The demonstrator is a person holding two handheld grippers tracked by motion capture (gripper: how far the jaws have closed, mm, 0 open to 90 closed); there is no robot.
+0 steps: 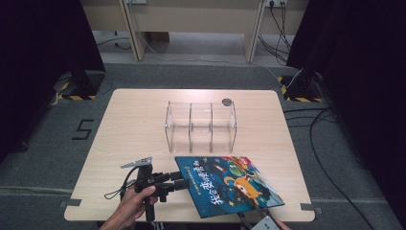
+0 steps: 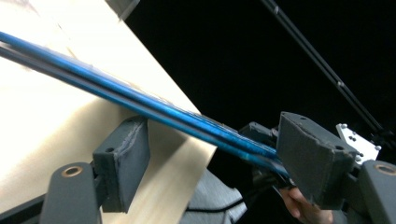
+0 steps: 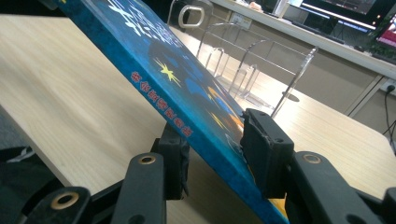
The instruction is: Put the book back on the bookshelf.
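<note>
Book [image 3: 187, 88] — clamped in right tool [image 3: 212, 154].

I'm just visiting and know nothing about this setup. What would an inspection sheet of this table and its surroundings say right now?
Surface: pale wood table, bare apart from the items below.
Job's things: blue picture book at the near edge, lifted at a tilt; clear rack with three slots, empty, mid-table behind it.
Clutter: small dark disc beside the rack's far right corner.
Grippers: left gripper at the book's left edge, jaws either side of it, one pad apart from the book; right gripper clamped on the book's near edge.
Cables: one trails from the left gripper; others lie on the floor at right.
Surroundings: grey floor, black curtains on both sides, wooden desk legs beyond.
</note>
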